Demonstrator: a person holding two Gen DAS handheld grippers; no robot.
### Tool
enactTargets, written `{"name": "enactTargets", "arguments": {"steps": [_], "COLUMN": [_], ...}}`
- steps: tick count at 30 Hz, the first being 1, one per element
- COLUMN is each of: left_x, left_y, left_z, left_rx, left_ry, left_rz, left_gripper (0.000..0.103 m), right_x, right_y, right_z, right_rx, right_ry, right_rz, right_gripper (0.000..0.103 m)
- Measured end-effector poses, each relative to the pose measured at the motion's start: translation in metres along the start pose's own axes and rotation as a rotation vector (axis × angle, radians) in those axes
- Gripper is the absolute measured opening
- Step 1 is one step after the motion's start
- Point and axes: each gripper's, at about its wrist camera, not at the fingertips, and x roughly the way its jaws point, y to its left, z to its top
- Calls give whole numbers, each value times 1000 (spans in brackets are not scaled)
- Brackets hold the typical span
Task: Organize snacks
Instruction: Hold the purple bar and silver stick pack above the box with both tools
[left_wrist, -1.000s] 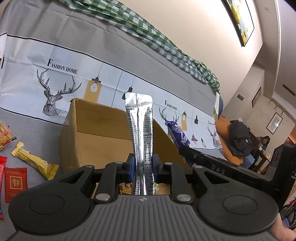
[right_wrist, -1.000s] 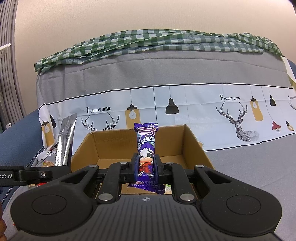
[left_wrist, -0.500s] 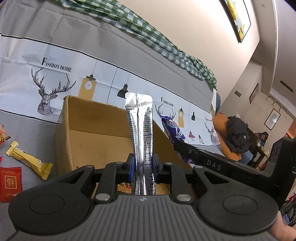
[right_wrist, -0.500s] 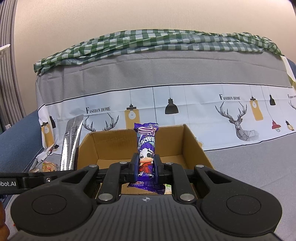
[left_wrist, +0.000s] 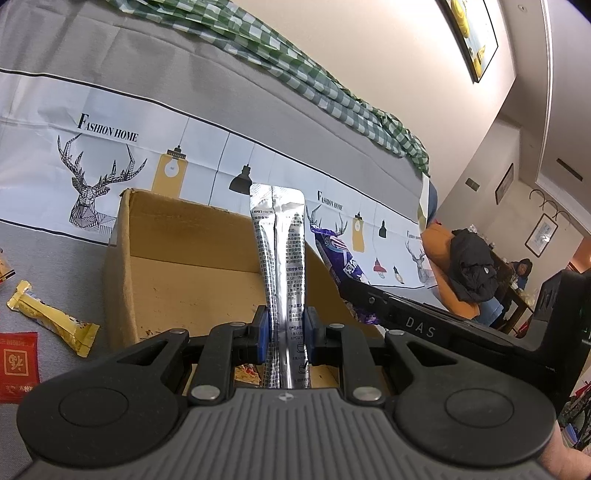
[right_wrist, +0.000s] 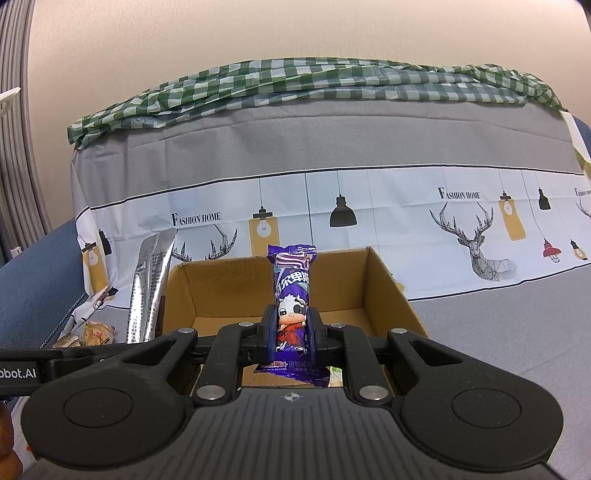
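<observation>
My left gripper (left_wrist: 285, 332) is shut on a silver foil sachet (left_wrist: 280, 258), held upright in front of the open cardboard box (left_wrist: 177, 258). My right gripper (right_wrist: 291, 334) is shut on a purple snack packet with a cartoon cow (right_wrist: 292, 295), held upright over the near edge of the box (right_wrist: 388, 288). The sachet also shows in the right wrist view (right_wrist: 149, 284) at the box's left side. The purple packet also shows in the left wrist view (left_wrist: 341, 262), to the right of the sachet.
A gold wrapped bar (left_wrist: 51, 319) and a red packet (left_wrist: 18, 363) lie on the grey cloth left of the box. More snack packets (right_wrist: 92, 332) lie at the left. Some wrappers lie on the box floor (left_wrist: 245, 371). A sofa back with printed cloth stands behind.
My left gripper has moved right and closer to the box with the sachet. The right gripper holds almost still with the purple packet.
</observation>
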Motion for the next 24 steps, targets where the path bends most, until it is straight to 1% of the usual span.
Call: {"name": "enactTargets", "arguments": {"steps": [24], "left_x": [6], "left_y": [-5], "left_z": [-4], "left_rx": [5], "left_ry": [21], "left_rz": [-3], "left_gripper": [21], "right_x": [4], "right_y": [1], "right_z": [0], "right_rx": [-1], "right_ry": [7], "right_rz": [3], "right_gripper": [16]}}
